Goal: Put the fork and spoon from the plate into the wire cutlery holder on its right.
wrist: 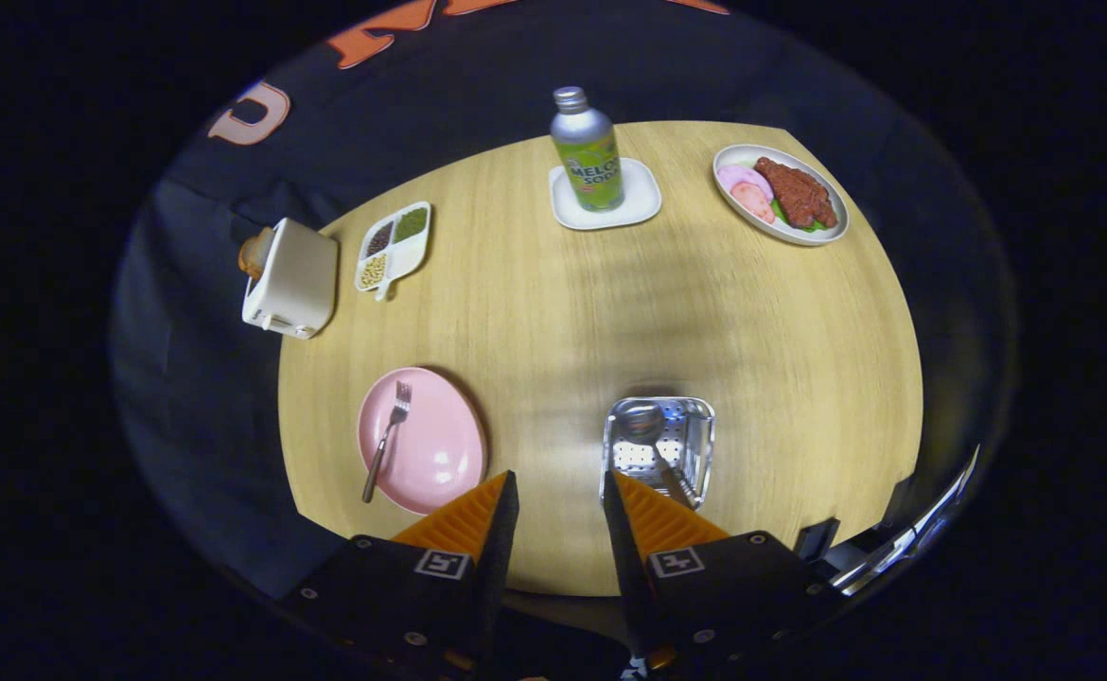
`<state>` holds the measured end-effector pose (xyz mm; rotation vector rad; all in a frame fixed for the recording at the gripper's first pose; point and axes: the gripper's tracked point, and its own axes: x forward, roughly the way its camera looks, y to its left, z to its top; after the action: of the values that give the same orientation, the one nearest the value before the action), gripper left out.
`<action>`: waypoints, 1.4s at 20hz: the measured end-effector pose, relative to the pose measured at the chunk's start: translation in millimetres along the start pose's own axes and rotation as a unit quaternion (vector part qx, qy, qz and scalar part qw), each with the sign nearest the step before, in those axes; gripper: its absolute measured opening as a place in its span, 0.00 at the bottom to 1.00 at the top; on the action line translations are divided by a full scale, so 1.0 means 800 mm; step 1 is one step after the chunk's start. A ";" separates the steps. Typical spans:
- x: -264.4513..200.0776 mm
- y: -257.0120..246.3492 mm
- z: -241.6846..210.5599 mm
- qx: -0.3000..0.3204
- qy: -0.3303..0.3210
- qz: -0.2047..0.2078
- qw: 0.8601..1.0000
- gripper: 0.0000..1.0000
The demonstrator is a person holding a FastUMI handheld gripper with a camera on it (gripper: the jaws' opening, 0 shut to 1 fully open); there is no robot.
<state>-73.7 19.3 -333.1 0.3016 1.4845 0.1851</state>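
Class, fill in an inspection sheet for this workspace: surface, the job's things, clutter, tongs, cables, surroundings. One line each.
Surface: round wooden table, bare in the middle.
Job's things: fork lies on the pink plate; spoon already lies in the metal cutlery holder to the plate's right.
Clutter: soda bottle standing on a small white tray; food plate; divided dish of beans; toaster at the table's edge.
Tongs: tongs open, empty, above the table edge between plate and holder.
Cables: nothing seen.
Surroundings: black cloth wall behind the table.
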 end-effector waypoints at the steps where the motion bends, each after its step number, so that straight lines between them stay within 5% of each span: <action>1: 0.001 0.018 -0.004 0.002 -0.001 0.012 1.000 0.63; 7: 0.036 0.103 -0.040 0.003 0.028 0.041 0.999 0.87; 18: 0.137 0.217 -0.078 0.003 0.084 0.029 0.996 0.91; 28: 0.221 0.242 -0.091 0.039 0.101 -0.039 0.993 0.89</action>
<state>-119.4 263.3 -445.3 0.2941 1.7037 0.0979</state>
